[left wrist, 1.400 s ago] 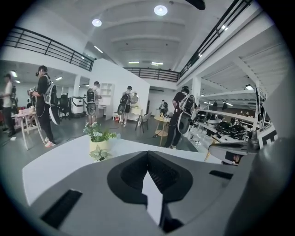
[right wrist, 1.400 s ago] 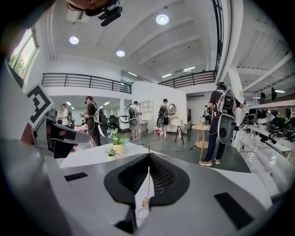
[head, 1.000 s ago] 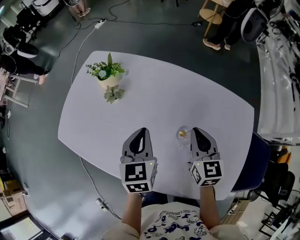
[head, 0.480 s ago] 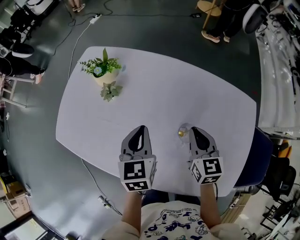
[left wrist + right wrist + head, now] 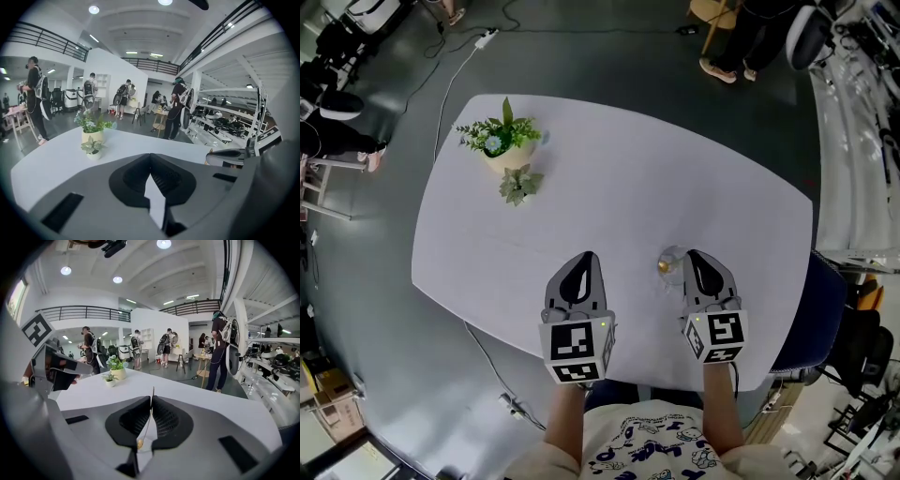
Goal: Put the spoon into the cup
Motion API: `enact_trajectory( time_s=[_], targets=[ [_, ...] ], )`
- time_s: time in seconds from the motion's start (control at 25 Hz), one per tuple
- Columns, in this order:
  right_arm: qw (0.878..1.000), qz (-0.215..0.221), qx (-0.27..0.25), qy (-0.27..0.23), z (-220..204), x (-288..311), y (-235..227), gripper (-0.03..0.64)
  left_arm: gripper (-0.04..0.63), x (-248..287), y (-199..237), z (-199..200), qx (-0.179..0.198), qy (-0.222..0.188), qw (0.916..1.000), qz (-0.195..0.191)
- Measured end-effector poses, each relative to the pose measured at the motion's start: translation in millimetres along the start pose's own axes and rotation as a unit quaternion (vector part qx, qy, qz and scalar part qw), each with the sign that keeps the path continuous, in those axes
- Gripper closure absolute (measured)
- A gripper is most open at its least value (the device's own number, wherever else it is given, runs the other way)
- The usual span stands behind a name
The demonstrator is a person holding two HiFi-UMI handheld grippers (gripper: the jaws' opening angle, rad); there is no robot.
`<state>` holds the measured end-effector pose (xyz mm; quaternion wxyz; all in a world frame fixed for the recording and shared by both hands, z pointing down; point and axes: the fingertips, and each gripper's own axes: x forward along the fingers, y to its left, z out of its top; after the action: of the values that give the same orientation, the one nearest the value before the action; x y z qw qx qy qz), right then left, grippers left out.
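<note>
A small clear glass cup (image 5: 672, 265) stands on the white table (image 5: 628, 169), just left of my right gripper's tip. A thin gold spoon (image 5: 151, 397) stands between the jaws of my right gripper (image 5: 151, 402), its handle poking up past the tips and its bowl (image 5: 139, 443) hanging low over the glass. The pads still pinch the handle while the jaws are opening. In the head view the spoon's gold end (image 5: 664, 266) shows at the cup, beside the right gripper (image 5: 692, 255). My left gripper (image 5: 581, 258) hovers to the cup's left, shut and holding nothing.
A potted plant (image 5: 504, 141) and a smaller one (image 5: 517, 183) stand at the table's far left corner. The table's near edge runs under both grippers. A dark chair (image 5: 811, 319) sits at the right. People stand beyond the table in the gripper views.
Both grippers have sunk a little toward the table. The spoon stays between the right jaws at the cup.
</note>
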<state>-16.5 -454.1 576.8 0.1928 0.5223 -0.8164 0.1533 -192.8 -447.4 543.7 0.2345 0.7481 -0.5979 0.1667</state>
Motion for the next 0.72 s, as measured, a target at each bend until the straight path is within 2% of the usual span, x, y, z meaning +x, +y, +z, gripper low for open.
enact_trajectory(
  time_s=[0.16,0.44,0.72],
  targets=[
    [1.000,-0.019,-0.014,0.003,-3.5,2.8,-9.7,0.577,0.582,3.8,-3.1,1.0,0.003,0.001,1.0000,-0.008],
    [0.999,-0.036,-0.009,0.011,-10.5,4.5,-24.2,0.544,0.583,7.0,-7.0,1.5,0.007,0.002,0.9999,-0.013],
    [0.999,-0.044,0.012,-0.014,-0.3,-9.0,-31.7,0.449,0.583,-4.9,-14.1,6.2,0.011,-0.009,0.9999,-0.003]
  ],
)
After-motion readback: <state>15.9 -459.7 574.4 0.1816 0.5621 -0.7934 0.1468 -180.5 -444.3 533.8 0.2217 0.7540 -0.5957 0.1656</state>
